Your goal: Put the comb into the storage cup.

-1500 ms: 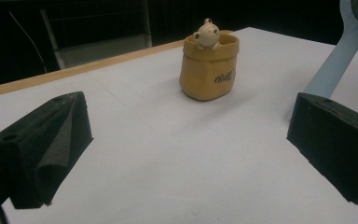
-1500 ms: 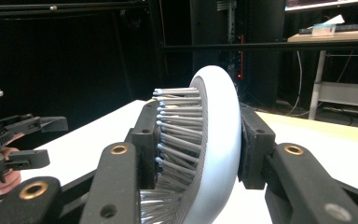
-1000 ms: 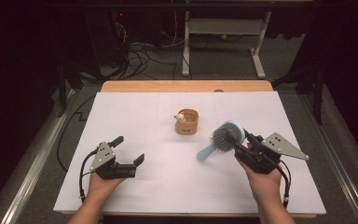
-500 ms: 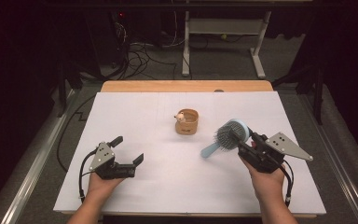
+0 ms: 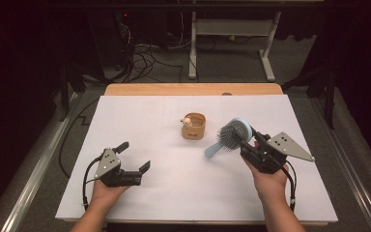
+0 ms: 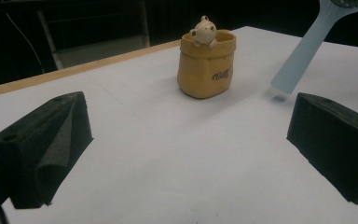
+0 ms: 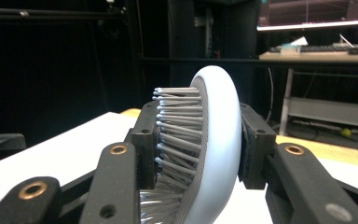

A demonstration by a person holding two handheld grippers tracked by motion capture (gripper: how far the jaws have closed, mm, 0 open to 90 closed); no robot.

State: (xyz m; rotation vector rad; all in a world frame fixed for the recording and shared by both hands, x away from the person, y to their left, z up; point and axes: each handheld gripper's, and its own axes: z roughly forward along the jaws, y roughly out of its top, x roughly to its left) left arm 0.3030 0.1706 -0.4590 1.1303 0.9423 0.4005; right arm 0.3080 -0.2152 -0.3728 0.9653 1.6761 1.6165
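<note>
A light blue hairbrush [image 5: 235, 133] hangs tilted above the white table, its handle pointing down to the left. My right gripper [image 5: 249, 140] is shut on the brush head [image 7: 214, 140], one pad on the bristles, the other on the smooth back. A tan pot with a small bear figure [image 5: 193, 126] stands at the table's middle, just left of the brush. My left gripper [image 5: 134, 157] rests near the front left, open, with nothing between its fingers. In the left gripper view the pot [image 6: 206, 63] stands ahead of the left gripper [image 6: 186, 149], with the brush handle [image 6: 303, 51] at upper right.
White paper covers the table [image 5: 174, 193]; a bare wooden strip [image 5: 193, 89] runs along the far edge. Beyond it lie floor cables [image 5: 149, 53] and a white desk frame [image 5: 232, 34]. Metal rails flank the table on both sides.
The right gripper has lifted the hairbrush slightly, so the handle tip sits a little higher. The left gripper has not moved.
</note>
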